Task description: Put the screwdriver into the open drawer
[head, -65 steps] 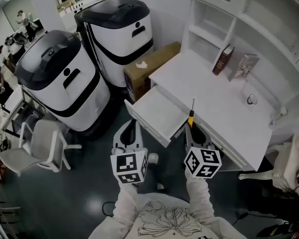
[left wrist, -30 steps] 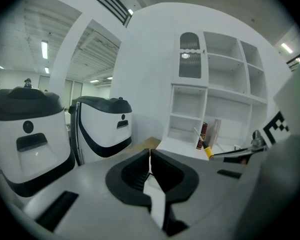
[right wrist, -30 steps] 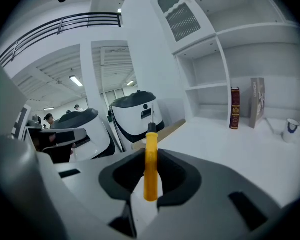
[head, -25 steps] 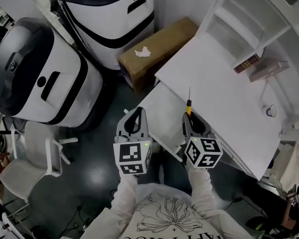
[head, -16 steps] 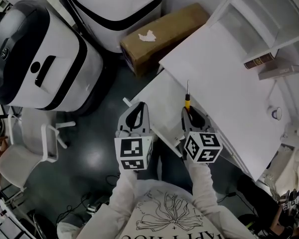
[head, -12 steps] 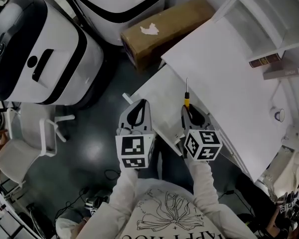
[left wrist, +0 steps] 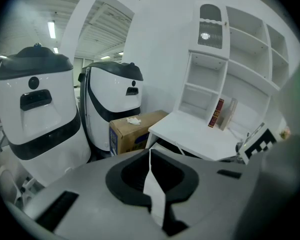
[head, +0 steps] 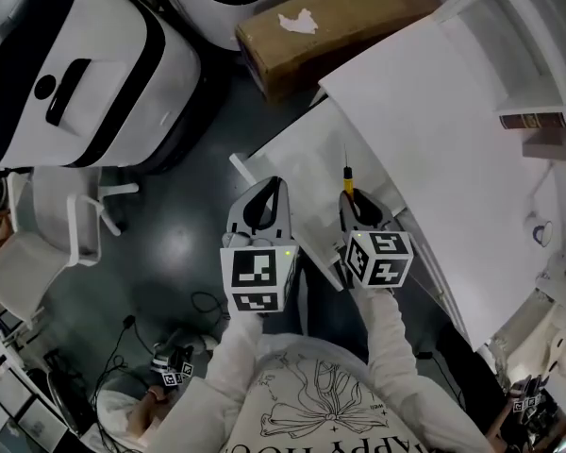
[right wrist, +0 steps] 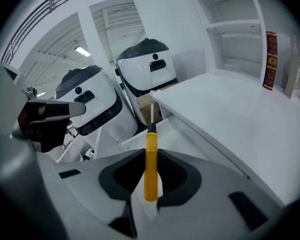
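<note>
1. Down we go with both hands: the right gripper (head: 356, 204) has sunk toward the open drawer (head: 297, 154), and the left gripper (head: 267, 192) has dropped beside it.
2. The screwdriver (head: 346, 179) has come down too. Its tip now hangs over the drawer's floor, no longer over the counter (head: 434, 130) edge.
3. Our head view has swung lower: the cardboard box (head: 340, 22) has slid to the top, the book (head: 538, 119) to the right edge.

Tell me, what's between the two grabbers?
In the head view, part of the open drawer lies between the left gripper and the right gripper.
</note>
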